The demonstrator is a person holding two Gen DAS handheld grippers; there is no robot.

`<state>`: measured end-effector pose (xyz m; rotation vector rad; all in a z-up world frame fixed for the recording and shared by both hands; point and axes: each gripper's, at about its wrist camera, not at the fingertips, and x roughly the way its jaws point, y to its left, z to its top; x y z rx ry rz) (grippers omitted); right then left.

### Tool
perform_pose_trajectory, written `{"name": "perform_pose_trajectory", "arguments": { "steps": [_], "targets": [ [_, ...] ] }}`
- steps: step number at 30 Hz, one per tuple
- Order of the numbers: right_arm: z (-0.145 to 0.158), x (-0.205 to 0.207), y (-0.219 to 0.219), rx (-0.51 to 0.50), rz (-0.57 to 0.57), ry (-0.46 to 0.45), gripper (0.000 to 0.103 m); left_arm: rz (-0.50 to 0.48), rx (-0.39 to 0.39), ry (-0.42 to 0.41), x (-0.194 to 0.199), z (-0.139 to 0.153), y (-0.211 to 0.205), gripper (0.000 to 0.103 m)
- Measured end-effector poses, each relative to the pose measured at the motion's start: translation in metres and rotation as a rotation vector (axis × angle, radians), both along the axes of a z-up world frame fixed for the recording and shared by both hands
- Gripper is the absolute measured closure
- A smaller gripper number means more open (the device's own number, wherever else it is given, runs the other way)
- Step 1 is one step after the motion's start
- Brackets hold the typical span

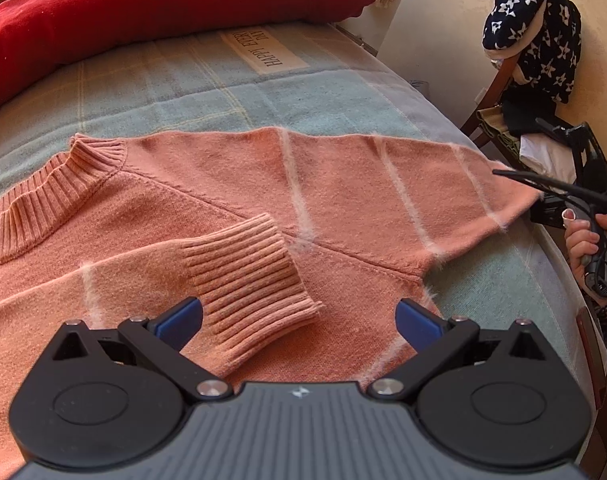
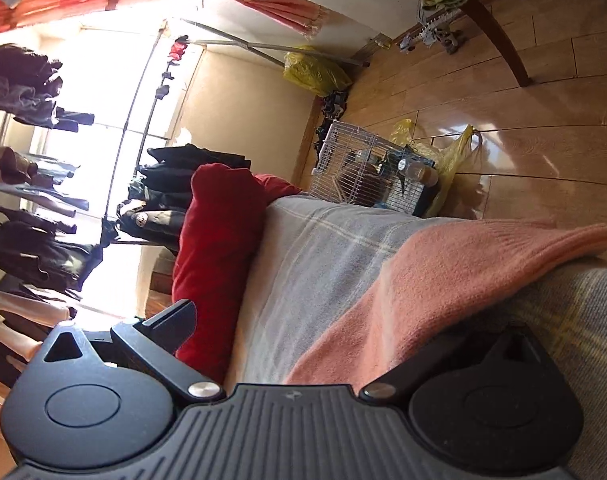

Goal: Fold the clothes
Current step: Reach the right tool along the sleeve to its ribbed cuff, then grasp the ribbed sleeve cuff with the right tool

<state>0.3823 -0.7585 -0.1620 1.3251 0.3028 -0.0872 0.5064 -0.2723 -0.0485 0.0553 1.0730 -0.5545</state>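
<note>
The bed (image 1: 207, 92), under a grey-blue checked cover, carries a red quilt (image 1: 143, 4) at its far side and a pink sweater (image 1: 231, 184) spread flat across the middle. One sleeve is already laid over the chest, its ribbed cuff (image 1: 247, 284) lying just ahead of the left gripper (image 1: 299, 320), whose jaws stand wide and empty. The other sleeve (image 2: 443, 276) reaches the bed's edge, where the right gripper (image 2: 303, 344) sits with jaws spread around the knit, not visibly pinching it. The sweater looks soft, light and floppy; I'd take it by cuff or hem.
</note>
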Motion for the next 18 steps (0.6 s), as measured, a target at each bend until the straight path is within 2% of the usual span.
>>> {"name": "perform_pose_trajectory", "arguments": {
  "steps": [4, 9, 18],
  "targets": [
    [0.013, 0.002, 0.004, 0.002, 0.019, -0.058, 0.000, -0.008, 0.051, -0.007, -0.002, 0.002, 0.001, 0.001],
    [0.033, 0.010, 0.012, -0.011, 0.069, -0.103, 0.000, -0.069, 0.153, -0.041, -0.008, 0.002, -0.004, 0.001],
    [0.061, 0.025, 0.034, -0.062, 0.146, -0.112, 0.000, -0.076, 0.156, 0.024, -0.010, 0.000, 0.002, 0.001]
  ]
}}
